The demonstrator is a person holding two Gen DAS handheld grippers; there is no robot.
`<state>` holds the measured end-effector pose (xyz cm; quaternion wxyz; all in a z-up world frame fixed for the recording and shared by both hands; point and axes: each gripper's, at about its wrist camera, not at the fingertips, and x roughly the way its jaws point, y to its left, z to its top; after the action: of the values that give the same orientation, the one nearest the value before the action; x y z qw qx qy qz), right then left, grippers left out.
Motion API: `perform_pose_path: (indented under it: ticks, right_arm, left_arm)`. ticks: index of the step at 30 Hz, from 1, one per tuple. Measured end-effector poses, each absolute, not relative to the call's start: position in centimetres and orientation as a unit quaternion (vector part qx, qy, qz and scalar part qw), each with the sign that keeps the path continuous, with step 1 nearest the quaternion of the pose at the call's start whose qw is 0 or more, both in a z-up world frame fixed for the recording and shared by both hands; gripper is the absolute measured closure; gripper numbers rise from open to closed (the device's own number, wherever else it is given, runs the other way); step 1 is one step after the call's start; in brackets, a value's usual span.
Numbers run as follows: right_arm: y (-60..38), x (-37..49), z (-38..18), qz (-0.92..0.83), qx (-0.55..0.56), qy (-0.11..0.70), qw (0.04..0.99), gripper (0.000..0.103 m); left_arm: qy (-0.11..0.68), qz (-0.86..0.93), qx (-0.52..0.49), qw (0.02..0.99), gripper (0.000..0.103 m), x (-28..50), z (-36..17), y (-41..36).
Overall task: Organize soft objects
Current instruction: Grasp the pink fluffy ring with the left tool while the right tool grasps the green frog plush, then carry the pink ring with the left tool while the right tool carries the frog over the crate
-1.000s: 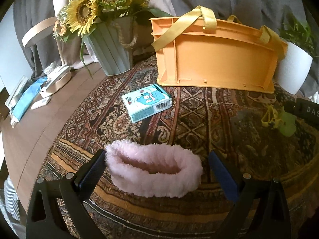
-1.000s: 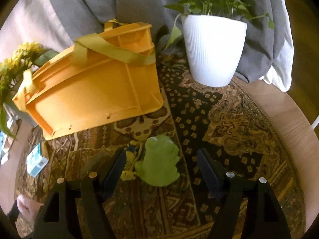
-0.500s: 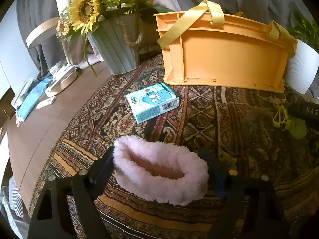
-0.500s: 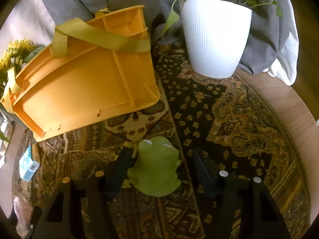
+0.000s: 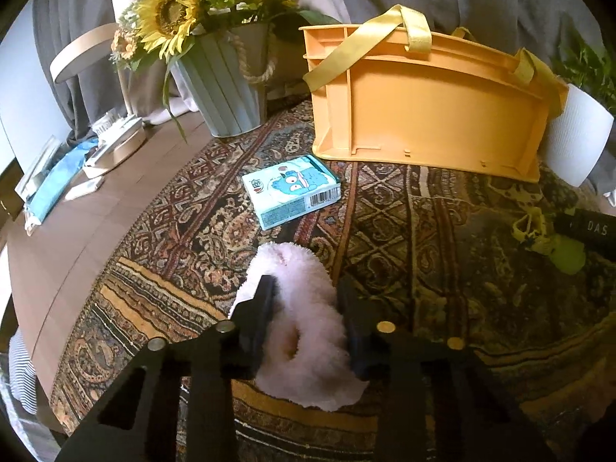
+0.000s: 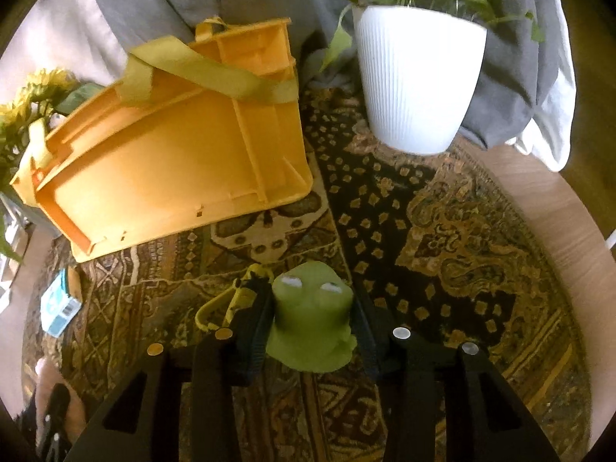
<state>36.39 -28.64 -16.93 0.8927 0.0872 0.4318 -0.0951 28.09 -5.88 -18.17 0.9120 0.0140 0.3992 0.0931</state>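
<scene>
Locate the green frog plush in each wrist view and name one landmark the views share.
Left wrist: green frog plush at far right edge, partly hidden behind the right gripper.
Right wrist: lower centre, squeezed in the right gripper.
Shared landmark: orange crate, beyond the plush in both views.

Each tool is matte black, the left tool (image 5: pixel 304 296) and the right tool (image 6: pixel 312 304) alike: angular frames with triangular cut-outs and round silver screw heads. Their fingers (image 5: pixel 261 308) carry dark ribbed pads.
</scene>
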Motion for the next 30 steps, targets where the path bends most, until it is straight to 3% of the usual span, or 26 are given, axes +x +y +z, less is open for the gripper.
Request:
perform_pose_path:
  ticks: [9,30]
  right_arm:
    - [-27.8,33.7,-13.9,-0.077,0.076,0.403,0.909,0.062]
    - [-24.8,28.7,-5.4,0.019,0.085,0.348,0.934,0.062]
  left_arm:
    - [0.389,0.069,-0.005,0.919,0.081,26.6,-16.7,-5.5]
    - [0.259,-0.037,-0.015,0.965,0.081,23.3,-5.1,-5.4]
